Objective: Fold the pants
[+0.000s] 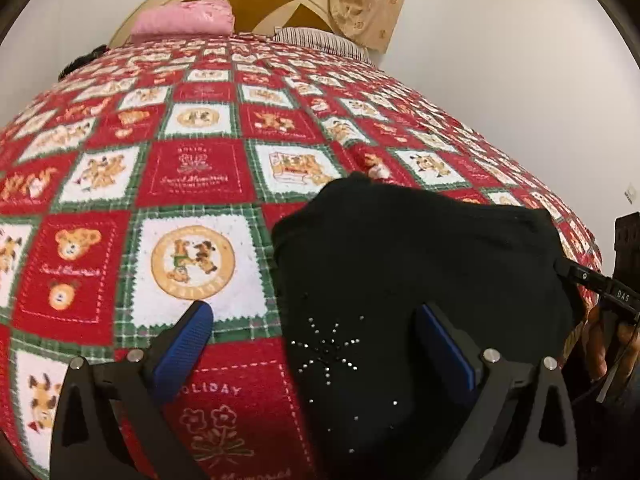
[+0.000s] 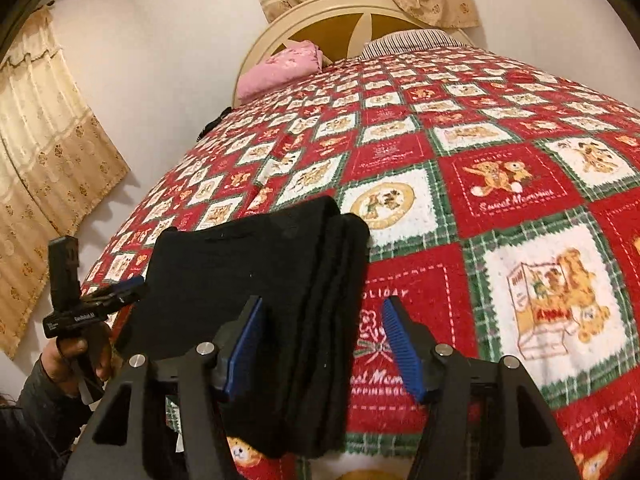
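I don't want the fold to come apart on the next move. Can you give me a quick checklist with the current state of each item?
1. Left tongs open: ok, the blue pads are spread, nothing pinched.
2. Right tongs open: ok, they straddle the pants' layered edge without clamping it.
3. Pants folded into a compact stack: ok, several layers show along the right edge.
4. Pants resting on the blanket: ok, they lie near its front edge.
5. Layers evenly aligned: cannot tell, the black cloth hides the seams.
6. Space on the blanket around the pants: ok, the pink pillow sits far off by the headboard.
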The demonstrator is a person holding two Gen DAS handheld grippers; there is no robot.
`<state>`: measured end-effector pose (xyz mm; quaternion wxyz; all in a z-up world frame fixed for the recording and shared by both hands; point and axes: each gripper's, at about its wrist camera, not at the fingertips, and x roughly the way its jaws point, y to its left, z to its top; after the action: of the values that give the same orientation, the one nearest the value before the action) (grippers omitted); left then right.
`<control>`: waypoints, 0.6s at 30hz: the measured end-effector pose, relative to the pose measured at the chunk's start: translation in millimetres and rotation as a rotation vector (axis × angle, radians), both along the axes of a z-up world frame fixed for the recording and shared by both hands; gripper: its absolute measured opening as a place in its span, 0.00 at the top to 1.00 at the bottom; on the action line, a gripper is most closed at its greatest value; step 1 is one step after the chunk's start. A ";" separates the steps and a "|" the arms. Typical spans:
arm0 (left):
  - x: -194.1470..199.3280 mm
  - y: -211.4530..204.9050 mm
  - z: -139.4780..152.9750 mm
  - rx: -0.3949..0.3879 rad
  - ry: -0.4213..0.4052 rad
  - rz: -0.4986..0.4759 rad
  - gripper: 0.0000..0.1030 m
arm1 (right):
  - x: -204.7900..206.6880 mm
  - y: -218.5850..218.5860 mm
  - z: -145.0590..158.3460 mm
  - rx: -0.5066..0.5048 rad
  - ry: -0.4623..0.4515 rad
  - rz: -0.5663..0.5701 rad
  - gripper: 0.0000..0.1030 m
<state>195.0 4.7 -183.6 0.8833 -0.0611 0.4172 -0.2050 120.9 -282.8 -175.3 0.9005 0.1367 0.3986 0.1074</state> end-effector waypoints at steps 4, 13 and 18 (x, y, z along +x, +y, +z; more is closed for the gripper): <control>3.0 -1.5 -0.4 0.002 0.015 0.012 0.00 | 3.0 0.6 -3.6 0.024 -0.011 0.013 0.40; 7.5 -6.3 -2.6 0.037 0.022 0.003 0.00 | 9.7 9.7 -10.0 0.020 -0.043 0.026 0.49; 4.6 -8.0 -1.2 0.038 0.013 0.003 0.00 | 8.6 5.2 -12.5 0.047 -0.054 0.016 0.55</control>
<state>199.6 -3.3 -184.9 0.8819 -0.0462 0.4265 -0.1954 129.6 -277.6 -187.8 0.9065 0.1516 0.3727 0.1278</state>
